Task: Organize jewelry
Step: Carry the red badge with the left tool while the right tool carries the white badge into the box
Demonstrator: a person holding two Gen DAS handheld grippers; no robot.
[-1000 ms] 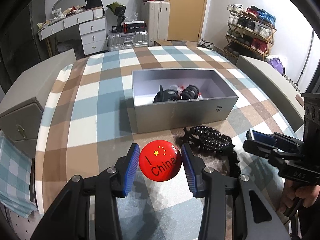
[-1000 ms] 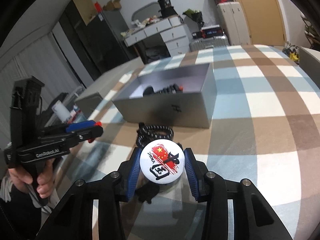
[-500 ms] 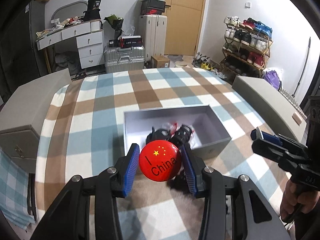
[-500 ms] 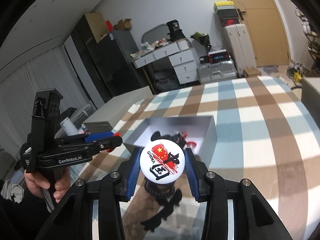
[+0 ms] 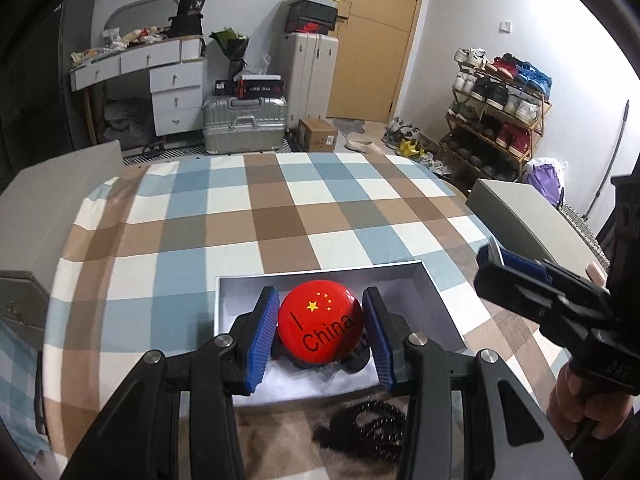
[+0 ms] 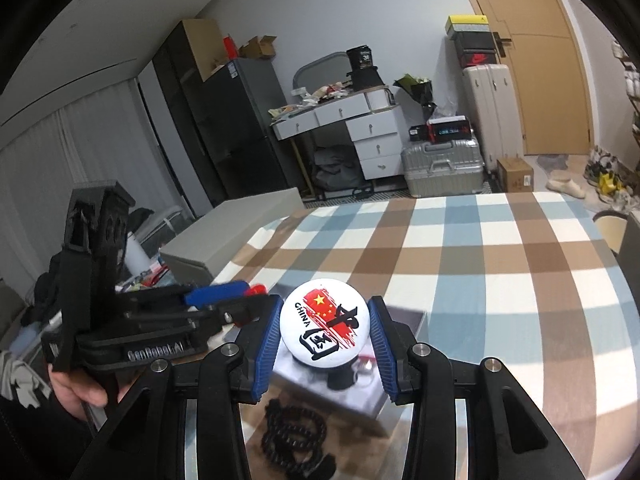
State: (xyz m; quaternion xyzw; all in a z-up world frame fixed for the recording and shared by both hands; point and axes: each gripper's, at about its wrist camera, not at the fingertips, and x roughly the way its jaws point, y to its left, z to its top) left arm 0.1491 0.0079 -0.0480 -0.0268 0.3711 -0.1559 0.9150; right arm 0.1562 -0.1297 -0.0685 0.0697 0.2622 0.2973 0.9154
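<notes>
Two round badges gripped over an open grey box on a checked tablecloth.

Checked tablecloth (image 5: 280, 216) across the table; grey box (image 5: 440, 304) near the front edge, dark jewelry inside, details unclear. Black bead bracelets (image 5: 372, 428) on the cloth just outside the box's near wall. Left gripper (image 5: 320, 330) clamped part-way on a red "I China" badge (image 5: 320, 326), above the box. Right gripper (image 6: 324, 336) clamped likewise on a white "CHINA" badge (image 6: 324, 326), also over the box.

Silver suitcase (image 5: 244, 126) lies below the white desk (image 5: 160, 76).
</notes>
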